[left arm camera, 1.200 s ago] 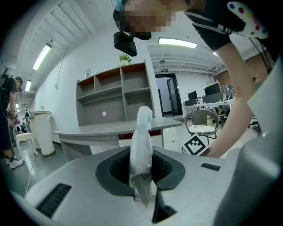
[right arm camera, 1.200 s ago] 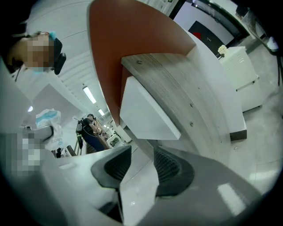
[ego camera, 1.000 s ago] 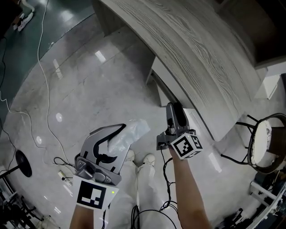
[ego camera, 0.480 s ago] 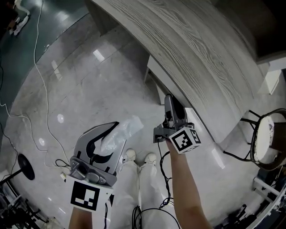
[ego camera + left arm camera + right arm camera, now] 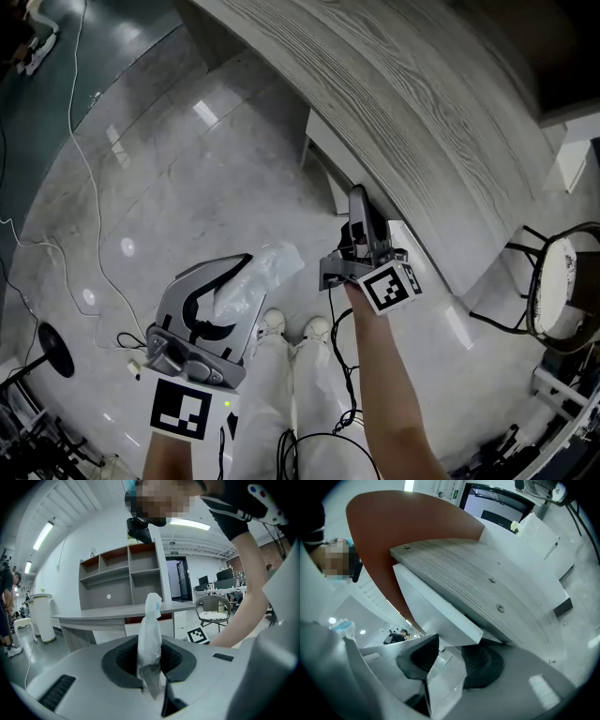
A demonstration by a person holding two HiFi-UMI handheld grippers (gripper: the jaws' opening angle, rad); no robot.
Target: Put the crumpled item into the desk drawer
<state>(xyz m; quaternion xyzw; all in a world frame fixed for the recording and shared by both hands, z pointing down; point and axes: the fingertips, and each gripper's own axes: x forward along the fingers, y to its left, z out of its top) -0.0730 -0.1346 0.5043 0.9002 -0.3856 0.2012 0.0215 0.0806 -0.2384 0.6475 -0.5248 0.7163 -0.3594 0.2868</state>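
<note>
The crumpled white item (image 5: 258,281) sticks out of my left gripper (image 5: 239,274), which is shut on it low over the floor. In the left gripper view the crumpled item (image 5: 151,637) stands upright between the dark pads of the left gripper (image 5: 152,670). My right gripper (image 5: 362,208) reaches under the grey wood desk top (image 5: 422,103) to the white drawer front (image 5: 330,155). In the right gripper view the right gripper (image 5: 450,662) has just been closing. The edge of the drawer front (image 5: 433,613) lies between its jaws, and gaps still show beside the pads.
A wicker chair (image 5: 561,298) stands at the right and also shows as a chair (image 5: 213,612) behind the desk. Cables (image 5: 84,187) trail over the glossy floor at left. The person's shoes (image 5: 291,328) are below the grippers. An open shelf unit (image 5: 122,578) stands behind.
My right gripper has moved a little further up toward the desk's underside and rolled slightly. The left gripper with the crumpled item has stayed put.
</note>
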